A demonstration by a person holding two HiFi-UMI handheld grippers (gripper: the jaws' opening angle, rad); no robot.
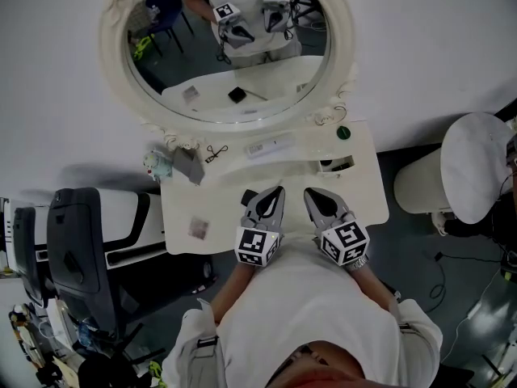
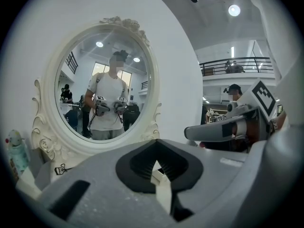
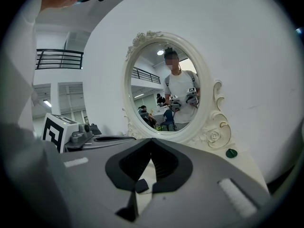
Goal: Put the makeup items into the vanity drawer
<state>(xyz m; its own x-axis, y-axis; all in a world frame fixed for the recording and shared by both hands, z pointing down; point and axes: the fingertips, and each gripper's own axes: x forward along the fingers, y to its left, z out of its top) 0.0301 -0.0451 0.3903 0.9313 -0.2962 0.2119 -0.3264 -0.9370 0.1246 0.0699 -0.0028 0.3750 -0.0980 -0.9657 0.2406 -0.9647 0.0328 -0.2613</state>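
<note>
Lying crosswise on the counter (image 1: 234,226) ahead, the white tube (image 1: 269,146) is judged nearer the left hand-held gripper (image 1: 275,192) than the right hand-held gripper (image 1: 310,194); both are closed and empty.

Vanity top (image 1: 218,217) smooth, faintly glossy; mirror (image 1: 266,79) polished glass; carved frame (image 1: 113,39) smooth.

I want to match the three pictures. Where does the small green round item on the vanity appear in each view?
Head view: the green round item lies at the far right corner of the vanity top.
Left gripper view: not in it.
Right gripper view: low at right, on the vanity top.
Shared landmark: the oval mirror.
</note>
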